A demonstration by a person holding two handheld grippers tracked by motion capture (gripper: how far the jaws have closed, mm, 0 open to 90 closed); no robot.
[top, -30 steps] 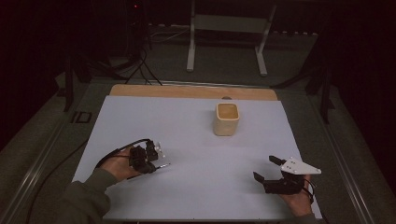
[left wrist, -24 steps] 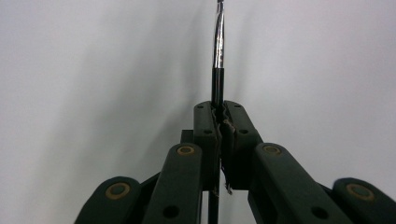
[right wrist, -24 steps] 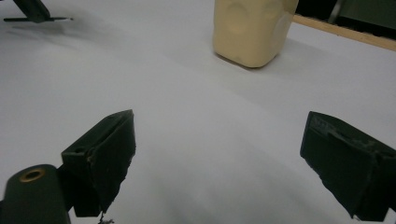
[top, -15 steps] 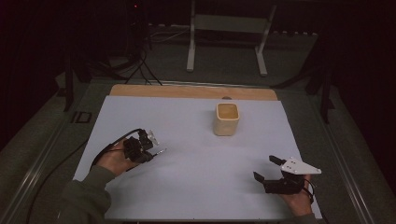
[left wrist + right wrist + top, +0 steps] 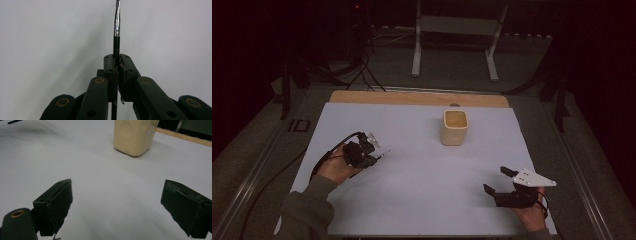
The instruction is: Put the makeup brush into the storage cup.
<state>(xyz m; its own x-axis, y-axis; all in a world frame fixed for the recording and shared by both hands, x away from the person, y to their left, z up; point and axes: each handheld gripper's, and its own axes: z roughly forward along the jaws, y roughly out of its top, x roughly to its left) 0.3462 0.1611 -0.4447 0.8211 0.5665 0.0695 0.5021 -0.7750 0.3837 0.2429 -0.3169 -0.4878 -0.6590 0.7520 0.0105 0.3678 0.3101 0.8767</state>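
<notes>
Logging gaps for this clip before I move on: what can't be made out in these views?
- The thin rod in the left tool: its far end is cut off by the top edge of the left gripper view; too small in the high view to identify.
- The cream cup: its contents are too dim in the high view; its rim is cut off in the right gripper view.

Thin rod (image 5: 116, 37) — black handle, silver tip — above white sheet (image 5: 50, 37)

A white sheet (image 5: 422, 190) covers the table, with a wooden board (image 5: 417, 98) along its far edge. The cup (image 5: 455, 127) stands on the sheet right of centre, towards the far side. The left gripper (image 5: 371, 154) sits near the left edge, clamping a thin rod (image 5: 116, 32). The right gripper (image 5: 497, 181) rests at the near right corner, well apart from the cup.
</notes>
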